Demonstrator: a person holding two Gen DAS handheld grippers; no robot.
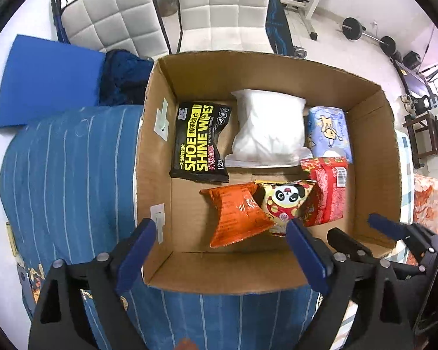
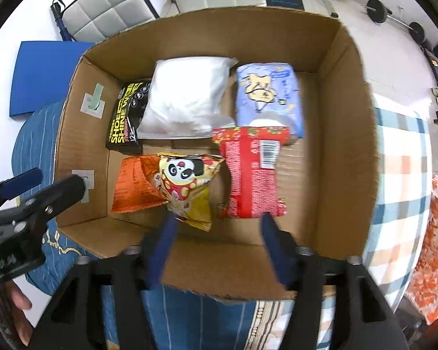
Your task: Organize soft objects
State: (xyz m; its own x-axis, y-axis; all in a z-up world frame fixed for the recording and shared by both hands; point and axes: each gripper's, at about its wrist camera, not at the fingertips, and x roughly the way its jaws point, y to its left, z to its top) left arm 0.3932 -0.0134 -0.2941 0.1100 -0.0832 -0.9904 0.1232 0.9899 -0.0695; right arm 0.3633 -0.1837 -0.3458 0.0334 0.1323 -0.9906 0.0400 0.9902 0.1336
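Observation:
An open cardboard box (image 1: 373,134) (image 2: 344,134) holds several soft packs: a black shoe-wipes pack (image 1: 200,141) (image 2: 125,116), a white pillow pack (image 1: 270,128) (image 2: 187,99), a blue tissue pack (image 1: 330,134) (image 2: 267,96), a red snack bag (image 1: 328,192) (image 2: 252,172), a panda snack bag (image 1: 289,204) (image 2: 187,186) and an orange bag (image 1: 236,215) (image 2: 134,186). My left gripper (image 1: 222,227) is open and empty above the box's near edge. My right gripper (image 2: 216,221) is open and empty above the near wall; it also shows in the left wrist view (image 1: 362,230).
The box sits on a blue striped bedcover (image 1: 67,175) (image 2: 35,134). A blue foam mat (image 1: 46,81) (image 2: 43,78) lies on the floor at left. Grey padded chairs (image 1: 219,8) (image 2: 108,11) stand behind. A checked cloth (image 2: 400,180) and orange floral fabric (image 2: 435,248) lie at right.

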